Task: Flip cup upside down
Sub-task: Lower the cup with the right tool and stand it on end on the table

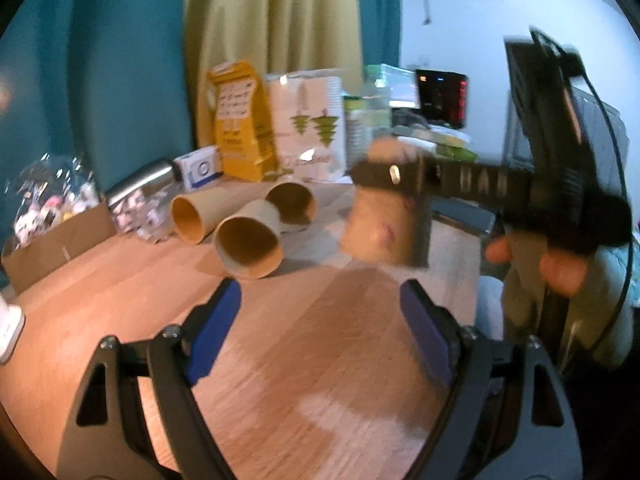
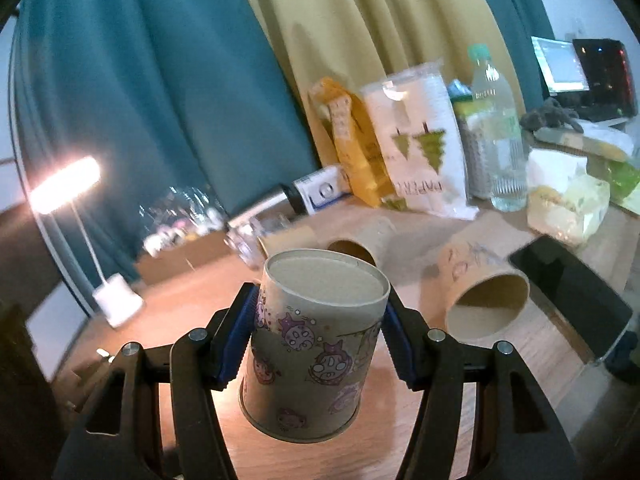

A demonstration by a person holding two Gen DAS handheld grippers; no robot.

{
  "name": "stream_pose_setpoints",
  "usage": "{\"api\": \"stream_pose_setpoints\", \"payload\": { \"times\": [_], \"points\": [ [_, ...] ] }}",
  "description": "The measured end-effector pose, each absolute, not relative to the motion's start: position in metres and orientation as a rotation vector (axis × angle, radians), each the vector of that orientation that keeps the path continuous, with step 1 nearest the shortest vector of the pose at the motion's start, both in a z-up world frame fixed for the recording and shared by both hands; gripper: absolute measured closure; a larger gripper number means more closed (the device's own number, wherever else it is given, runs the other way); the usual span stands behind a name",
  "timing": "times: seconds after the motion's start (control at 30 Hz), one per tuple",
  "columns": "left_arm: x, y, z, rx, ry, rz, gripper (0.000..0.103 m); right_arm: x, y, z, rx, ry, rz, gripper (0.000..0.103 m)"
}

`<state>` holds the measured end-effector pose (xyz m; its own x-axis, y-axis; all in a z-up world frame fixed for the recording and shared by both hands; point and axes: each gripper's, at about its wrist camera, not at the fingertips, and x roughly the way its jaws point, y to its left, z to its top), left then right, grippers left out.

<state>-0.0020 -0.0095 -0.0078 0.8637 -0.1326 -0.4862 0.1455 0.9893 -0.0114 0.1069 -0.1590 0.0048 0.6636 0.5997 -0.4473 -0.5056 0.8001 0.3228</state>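
Pinching inverted cup in right gripper, left gripper spread, empty.

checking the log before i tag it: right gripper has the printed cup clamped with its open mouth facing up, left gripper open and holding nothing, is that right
Not quite. The printed cup in the right gripper is already inverted: its closed base faces up and the mouth points down toward the table, as the right wrist view shows. The rest holds: the left gripper is open and holds nothing.
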Motion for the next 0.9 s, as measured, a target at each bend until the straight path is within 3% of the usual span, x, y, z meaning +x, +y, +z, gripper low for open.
{"api": "stream_pose_setpoints", "payload": {
  "times": [0.27,0.63,0.73,0.9],
  "points": [
    [0.0,0.006,-0.011,-0.022,0.528,-0.083,0.02,0.1,-0.124,-0.025,-0.065,0.525,0.554,0.039],
    [0.005,0.016,-0.014,-0.065,0.559,-0.045,0.02,0.103,-0.118,-0.034,-0.099,0.539,0.539,0.039],
    [0.006,0.017,-0.015,-0.068,0.562,-0.039,0.02,0.103,-0.119,-0.034,-0.099,0.539,0.536,0.033],
    [0.006,0.017,-0.015,-0.067,0.563,-0.039,0.02,0.097,-0.124,-0.028,-0.085,0.523,0.544,0.033]
  ]
}}
